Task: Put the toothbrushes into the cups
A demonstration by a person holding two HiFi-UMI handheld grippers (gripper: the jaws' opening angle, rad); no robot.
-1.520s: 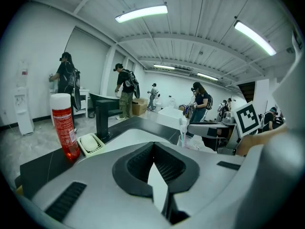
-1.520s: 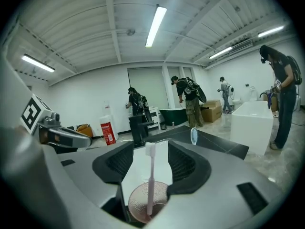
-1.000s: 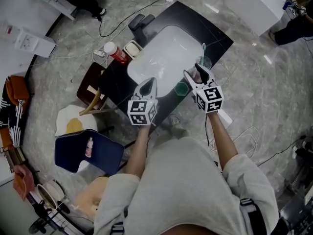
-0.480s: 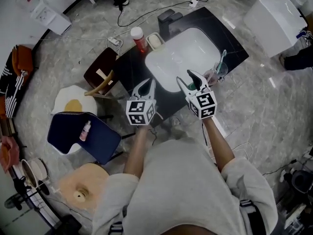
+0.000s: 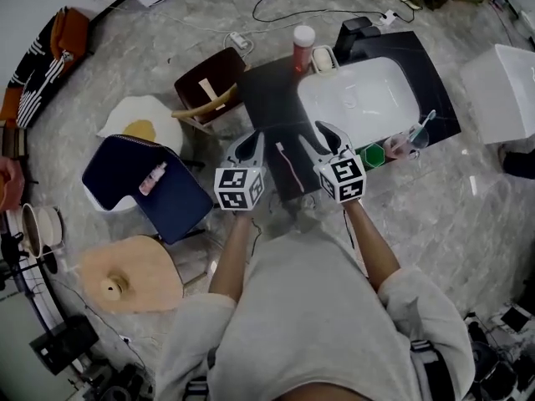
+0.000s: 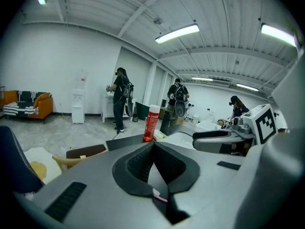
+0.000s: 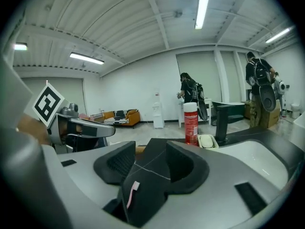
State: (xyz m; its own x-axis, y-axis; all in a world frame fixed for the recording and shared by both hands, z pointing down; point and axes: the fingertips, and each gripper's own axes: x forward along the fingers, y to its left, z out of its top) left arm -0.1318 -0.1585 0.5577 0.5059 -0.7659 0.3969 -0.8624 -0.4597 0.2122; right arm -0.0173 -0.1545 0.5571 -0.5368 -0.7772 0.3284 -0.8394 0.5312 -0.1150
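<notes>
A pink toothbrush (image 5: pixel 288 165) lies flat on the black counter (image 5: pixel 269 98), between my two grippers. My left gripper (image 5: pixel 251 143) hovers just left of it with its pad tips touching and nothing held. My right gripper (image 5: pixel 324 136) is just right of it; its jaws stand wide and have just been closing a little, with nothing between the pads. The toothbrush (image 7: pixel 132 191) shows on the counter below the right jaws, and its head (image 6: pixel 158 196) below the left ones. A green cup (image 5: pixel 374 154) and a clear cup (image 5: pixel 413 143) holding a blue toothbrush (image 5: pixel 424 125) stand to the right.
The white sink (image 5: pixel 368 98) fills the counter's right half, with a red spray can (image 5: pixel 303 44), a soap dish (image 5: pixel 323 58) and a black faucet (image 5: pixel 355 30) behind it. A wooden stool (image 5: pixel 205 98) and a navy chair (image 5: pixel 142 186) stand left. People stand far back.
Both grippers have moved left along the counter, away from the cups, to either side of the pink toothbrush. The cups now sit right of the right gripper.
</notes>
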